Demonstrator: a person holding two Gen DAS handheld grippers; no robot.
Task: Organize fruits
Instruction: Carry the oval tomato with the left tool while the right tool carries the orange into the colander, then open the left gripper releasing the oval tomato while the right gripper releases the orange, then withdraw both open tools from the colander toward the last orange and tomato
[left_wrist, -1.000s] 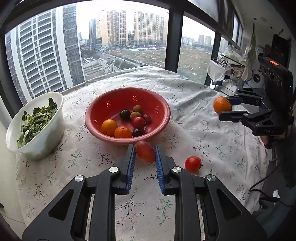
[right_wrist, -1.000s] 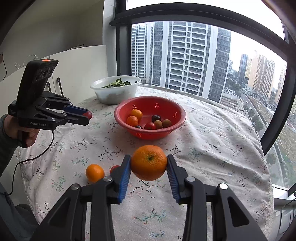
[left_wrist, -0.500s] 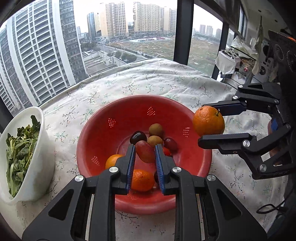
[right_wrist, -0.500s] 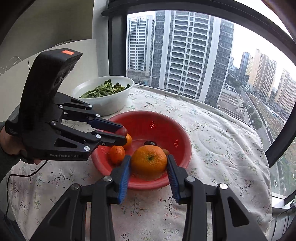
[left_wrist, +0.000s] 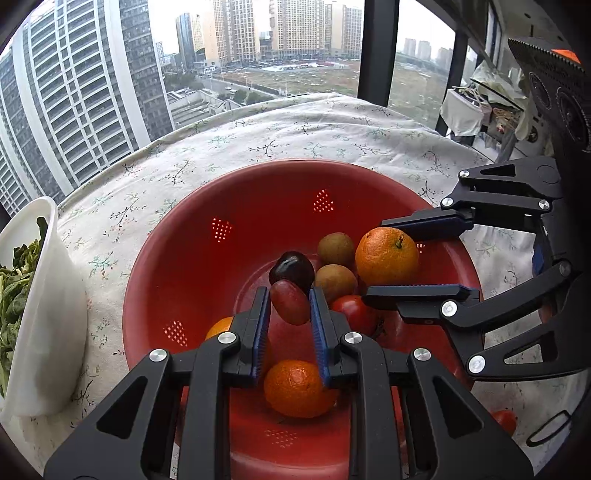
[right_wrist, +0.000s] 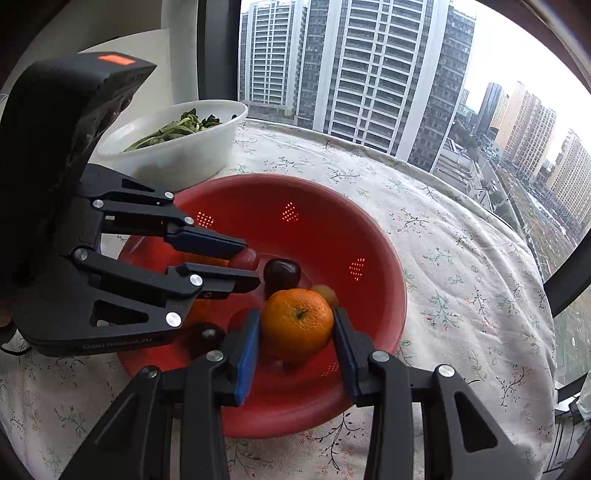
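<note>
Holding a red plum (left_wrist: 290, 306), the left gripper (left_wrist: 288, 314) hangs over the red colander (left_wrist: 177, 258), jaws narrow and pressed on the fruit from both sides. Right gripper (right_wrist: 297, 332) clamps an orange (right_wrist: 297, 328) between its blue pads, also above the colander, toward its near right side in the left wrist view. Both grippers tilt down into the bowl, close together, not touching as far as can be told.

Inside the colander: a dark plum (left_wrist: 291, 269) near the middle, two brownish-green round fruits (left_wrist: 336, 249) just behind and beside it, a tomato (left_wrist: 352, 312) under the right gripper's lower finger, a mandarin (left_wrist: 299, 387) at the near side below the left jaws, and another orange fruit (left_wrist: 221, 326) partly hidden by the left finger. Right wrist view also shows a dark fruit (right_wrist: 207, 334) at the colander's near left, partly covered.

White bowl (right_wrist: 177, 155) with greens (right_wrist: 177, 123) stands just beside the colander, on its left in the left wrist view. A tomato (left_wrist: 504, 421) lies on the tablecloth (left_wrist: 332, 125) outside the colander, lower right, mostly hidden behind the right gripper. Window (right_wrist: 369, 66) behind the table shows high-rise blocks.
</note>
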